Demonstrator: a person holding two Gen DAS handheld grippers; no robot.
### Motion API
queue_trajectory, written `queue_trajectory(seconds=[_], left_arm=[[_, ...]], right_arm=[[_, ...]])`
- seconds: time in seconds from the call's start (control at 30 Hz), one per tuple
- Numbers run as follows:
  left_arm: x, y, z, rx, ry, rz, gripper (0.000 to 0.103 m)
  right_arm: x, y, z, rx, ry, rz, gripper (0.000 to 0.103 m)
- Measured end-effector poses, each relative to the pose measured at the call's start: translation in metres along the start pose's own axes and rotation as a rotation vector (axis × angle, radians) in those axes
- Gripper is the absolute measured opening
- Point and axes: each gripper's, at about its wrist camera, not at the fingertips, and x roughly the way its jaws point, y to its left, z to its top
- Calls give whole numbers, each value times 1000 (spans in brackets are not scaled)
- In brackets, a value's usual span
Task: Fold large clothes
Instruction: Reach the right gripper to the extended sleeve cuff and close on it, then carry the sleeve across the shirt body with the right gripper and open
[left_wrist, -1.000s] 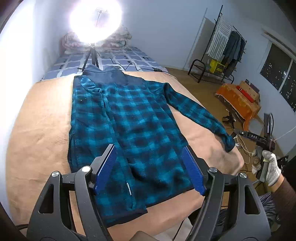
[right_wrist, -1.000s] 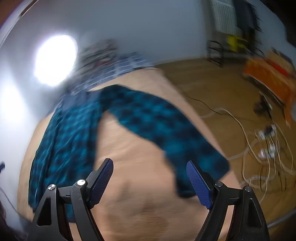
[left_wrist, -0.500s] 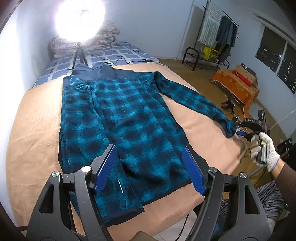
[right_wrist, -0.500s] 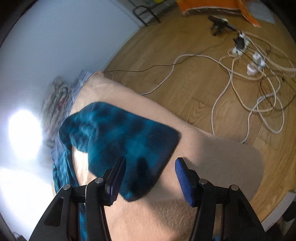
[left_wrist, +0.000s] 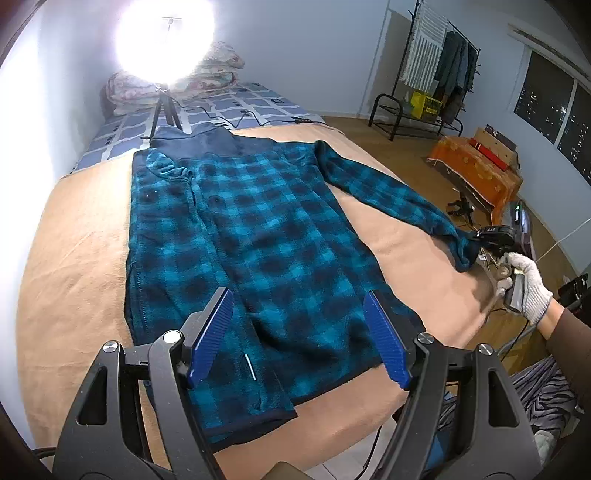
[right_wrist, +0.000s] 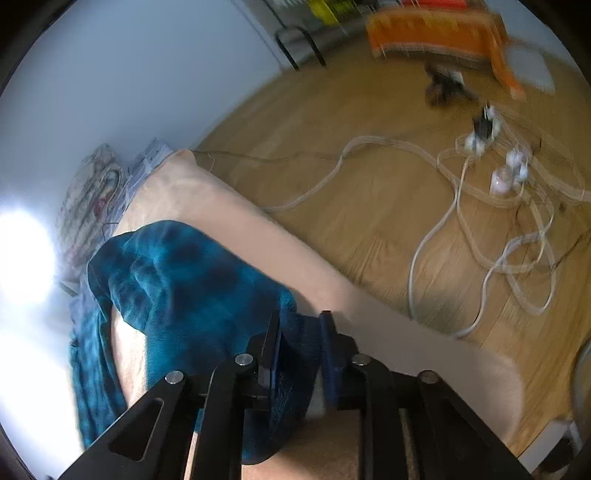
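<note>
A blue-and-black plaid fleece jacket (left_wrist: 251, 236) lies flat on the tan bed cover (left_wrist: 70, 258), collar far, hem near. Its right sleeve (left_wrist: 391, 195) stretches out toward the bed's right edge. My left gripper (left_wrist: 299, 343) is open and empty, hovering above the jacket's hem. My right gripper (right_wrist: 299, 350) is shut on the sleeve cuff (right_wrist: 295, 354), and the sleeve (right_wrist: 192, 280) bunches up ahead of it. In the left wrist view the right gripper (left_wrist: 480, 240) sits at the cuff, held by a white-gloved hand (left_wrist: 524, 284).
A bright lamp on a tripod (left_wrist: 166, 107) stands at the head of the bed beside folded quilts (left_wrist: 173, 85). Cables and power strips (right_wrist: 498, 177) lie on the wooden floor right of the bed. A clothes rack (left_wrist: 428, 88) and an orange-draped box (left_wrist: 476, 166) stand beyond.
My right gripper has closed on the sleeve cuff, which lay between its open fingers half a second ago. The left gripper has stayed open over the hem.
</note>
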Motion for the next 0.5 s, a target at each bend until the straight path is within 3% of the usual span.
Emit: queue_trajectory(seconds=[0.17,0.5], left_arm=[[-4,4,1,-9,-10,4,75],[-9,26,2,-109,-37,0,75]], right_arm=[[-44,57,-9,-212,-105,-15,10],[-118,190,-80,-587,-115,266,10]])
